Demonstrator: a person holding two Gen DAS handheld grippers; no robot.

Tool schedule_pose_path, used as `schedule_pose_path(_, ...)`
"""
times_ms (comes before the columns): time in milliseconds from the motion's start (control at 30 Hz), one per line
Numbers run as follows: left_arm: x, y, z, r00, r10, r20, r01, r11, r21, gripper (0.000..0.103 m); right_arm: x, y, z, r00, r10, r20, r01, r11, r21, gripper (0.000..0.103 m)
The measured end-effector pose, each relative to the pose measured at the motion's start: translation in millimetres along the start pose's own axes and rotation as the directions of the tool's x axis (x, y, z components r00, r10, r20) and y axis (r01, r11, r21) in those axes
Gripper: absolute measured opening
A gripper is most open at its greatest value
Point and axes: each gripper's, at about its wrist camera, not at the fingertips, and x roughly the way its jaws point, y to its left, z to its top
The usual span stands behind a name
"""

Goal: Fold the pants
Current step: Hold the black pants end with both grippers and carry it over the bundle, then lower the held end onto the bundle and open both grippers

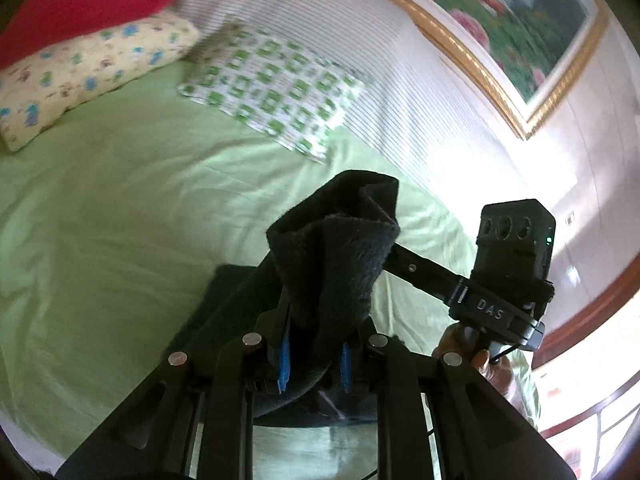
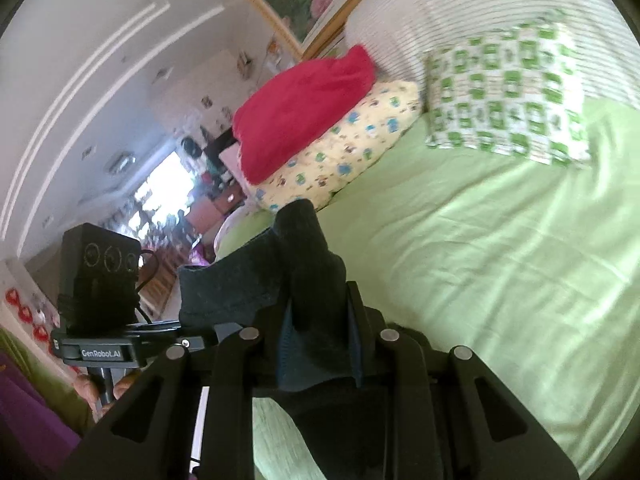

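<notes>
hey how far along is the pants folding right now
Early to midway. Both the left gripper and right gripper have their jaws shut on the dark pants, lifted above the green sheet. No finished fold lies on the bed; laying down and folding remain.

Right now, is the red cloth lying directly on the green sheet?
No, in the right wrist view the red cloth rests on top of the yellow pillow, which lies on the green sheet.
</notes>
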Motion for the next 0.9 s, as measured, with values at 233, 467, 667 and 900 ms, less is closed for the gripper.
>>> schedule_pose_path(233, 25.9, -52.4, -21.2, 0.999, 0.001, -0.046, 0.004, 0.993, 0.118, 0.018, -54.6, -26.7, -35.0, 0.996, -0.036, 0.084, 0.030, 0.997, 0.072, 0.025)
schedule_pose_path(467, 57.7, -85.3, -40.6, 0.995, 0.024, -0.101, -0.002, 0.978, 0.207, 0.018, -85.0, -56.8, -64.8, 0.990, -0.065, 0.126, 0.045, 0.988, 0.150, 0.025)
schedule_pose_path(667, 79.0, -94.0, -52.1, 0.989, 0.038, -0.143, -0.004, 0.973, 0.230, 0.018, -94.8, -75.4, -88.8, 0.988, -0.088, 0.130, 0.060, 0.977, 0.205, 0.025)
schedule_pose_path(900, 94.0, -103.9, -66.3, 0.990, 0.039, -0.135, 0.003, 0.955, 0.296, 0.028, -106.8, -87.5, -109.8, 0.978, -0.169, 0.119, 0.131, 0.953, 0.272, 0.032)
